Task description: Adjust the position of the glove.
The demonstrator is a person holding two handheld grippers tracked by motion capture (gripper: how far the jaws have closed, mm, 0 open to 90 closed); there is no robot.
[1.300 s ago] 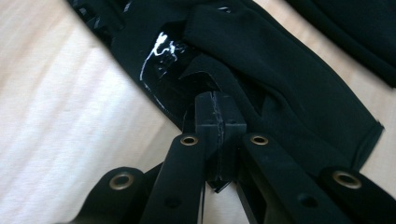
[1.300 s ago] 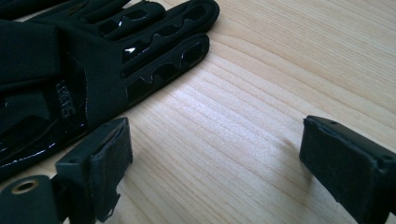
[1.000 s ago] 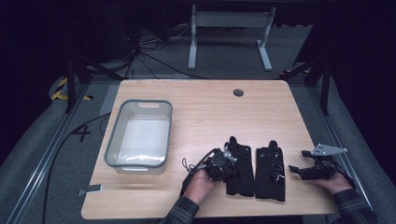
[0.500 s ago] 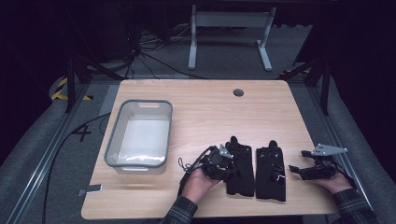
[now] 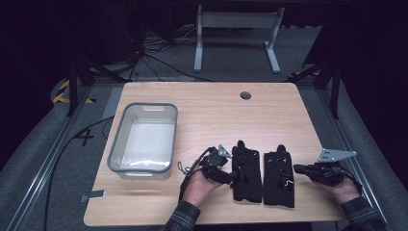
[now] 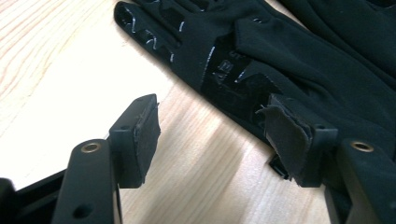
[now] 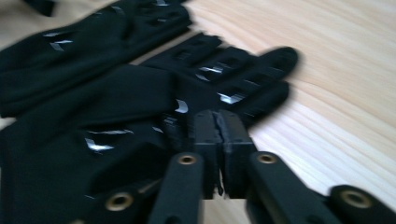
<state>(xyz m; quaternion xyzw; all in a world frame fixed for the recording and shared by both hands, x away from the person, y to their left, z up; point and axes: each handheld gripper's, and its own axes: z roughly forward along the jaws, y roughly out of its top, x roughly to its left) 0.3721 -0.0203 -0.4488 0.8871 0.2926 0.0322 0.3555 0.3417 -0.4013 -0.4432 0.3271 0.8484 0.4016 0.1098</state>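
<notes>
Two black gloves, left glove (image 5: pixel 247 171) and right glove (image 5: pixel 279 175), lie flat side by side near the table's (image 5: pixel 211 110) front edge, long axes front-to-back, fingertips pointing away from the person. Left gripper (image 6: pixel 212 135) spread wide, one jaw over the left glove's edge, contact unclear; right gripper (image 7: pixel 218 154) pressed closed on nothing, its view blurred. Clear bin (image 5: pixel 143 140) sits apart at left; the far half of the table is open.

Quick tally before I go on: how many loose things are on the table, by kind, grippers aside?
Black fabric gloves with grey markings: 2, lying flat side by side, the left glove and the right glove.
Clear plastic bins with a grey rim: 1, the bin at the table's left.
Total: 3.
</notes>
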